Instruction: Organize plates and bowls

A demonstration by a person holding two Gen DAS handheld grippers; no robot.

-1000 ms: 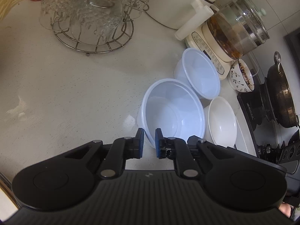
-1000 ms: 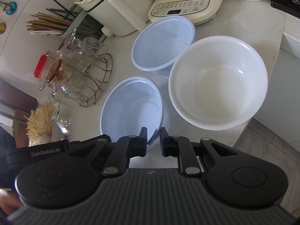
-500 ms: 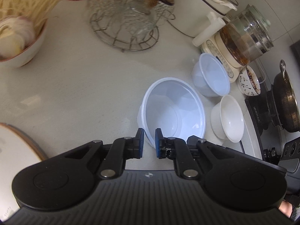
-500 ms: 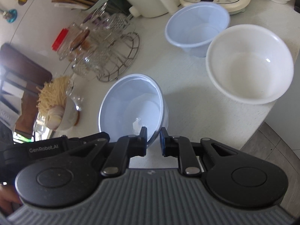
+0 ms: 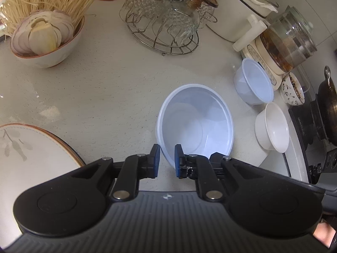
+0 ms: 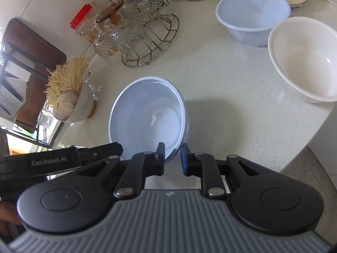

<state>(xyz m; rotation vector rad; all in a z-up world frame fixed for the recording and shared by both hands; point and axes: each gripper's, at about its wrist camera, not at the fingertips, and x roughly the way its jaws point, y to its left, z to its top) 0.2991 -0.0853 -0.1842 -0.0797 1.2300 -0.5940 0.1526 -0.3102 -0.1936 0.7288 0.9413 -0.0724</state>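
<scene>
Overhead, pale speckled countertop (image 5: 109, 88), glass-cup rack (image 5: 164, 21), white bowl (image 6: 305, 61), stove edge (image 5: 305, 124)

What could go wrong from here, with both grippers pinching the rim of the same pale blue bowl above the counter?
1. The right gripper is opening on the pale blue bowl, so the bowl could tip or drop, left hanging from the left gripper alone.
2. That rim looks thin and flexible, and may slip out.
3. The brown-rimmed plate lies close below the left gripper, so a swing could knock it.
</scene>
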